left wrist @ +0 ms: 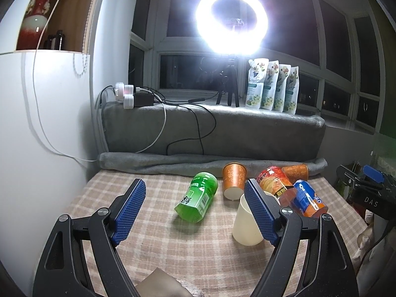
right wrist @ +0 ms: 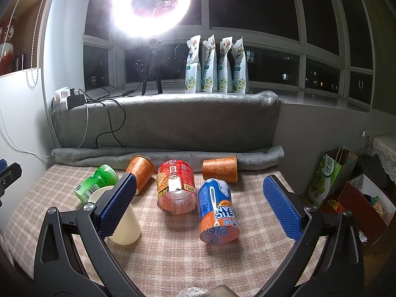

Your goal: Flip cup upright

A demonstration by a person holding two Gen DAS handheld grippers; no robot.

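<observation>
Several cups lie tipped over on the checked tablecloth (left wrist: 173,252). A cream cup (left wrist: 246,222) lies partly behind my left gripper's right finger; it also shows in the right wrist view (right wrist: 125,225). A green cup (left wrist: 198,196), an orange patterned cup (left wrist: 234,180), a red cup (right wrist: 175,188), a blue-and-orange cup (right wrist: 217,212) and a second orange cup (right wrist: 220,168) lie on their sides. My left gripper (left wrist: 195,198) is open and empty above the cloth. My right gripper (right wrist: 200,198) is open and empty, with the red and blue cups between its fingers.
A grey rolled blanket (right wrist: 168,156) and cushion (left wrist: 210,128) back the table. A ring light on a tripod (left wrist: 231,22), several pouches (left wrist: 272,86) and a power strip with cables (left wrist: 133,96) sit on the sill. Bags and boxes (right wrist: 346,190) stand at the right.
</observation>
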